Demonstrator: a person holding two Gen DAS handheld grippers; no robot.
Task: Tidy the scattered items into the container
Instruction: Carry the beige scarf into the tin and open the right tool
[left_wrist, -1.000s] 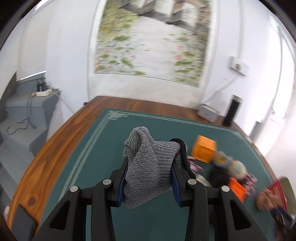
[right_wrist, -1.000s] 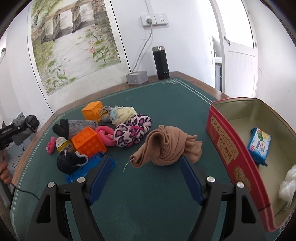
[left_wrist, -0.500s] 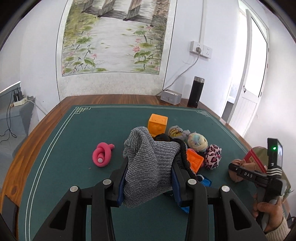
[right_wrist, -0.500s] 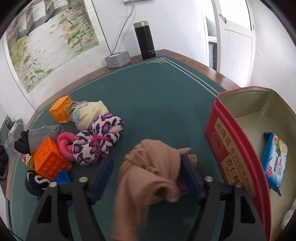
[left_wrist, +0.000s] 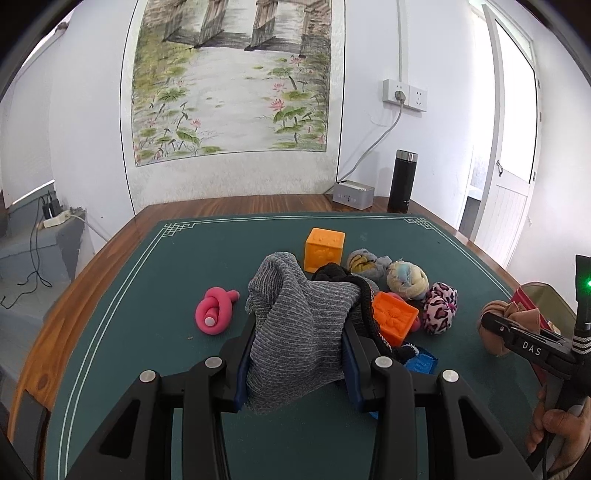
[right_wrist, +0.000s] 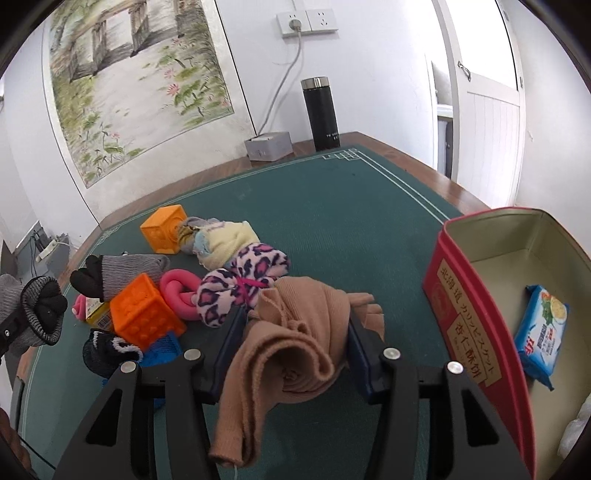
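Socks were what both your tongs carried: your left tongs (left_wrist: 295, 354) were pinched on a grey sock (left_wrist: 299, 328) with a black cuff, and your right tongs (right_wrist: 291, 347) had just been closing and now pressed a tan sock (right_wrist: 291, 350) between their blue pads, its loose end hanging below them. Your tin (right_wrist: 469, 317), red outside and cream inside, stood open just right of the right tongs, with a blue packet (right_wrist: 539, 325) on its floor. Ahead and left of the right tongs lay the pile on the green mat (right_wrist: 332, 206): a leopard sock (right_wrist: 240, 284), a pale yellow sock (right_wrist: 229, 243), two orange cubes (right_wrist: 144, 314), a pink ring (right_wrist: 177, 295) and a grey-black sock (right_wrist: 118, 273). Beyond the left tongs, to their left, another pink ring (left_wrist: 216, 310) lay apart. Your hand (left_wrist: 561, 432) gripped the right handle at that view's right edge.
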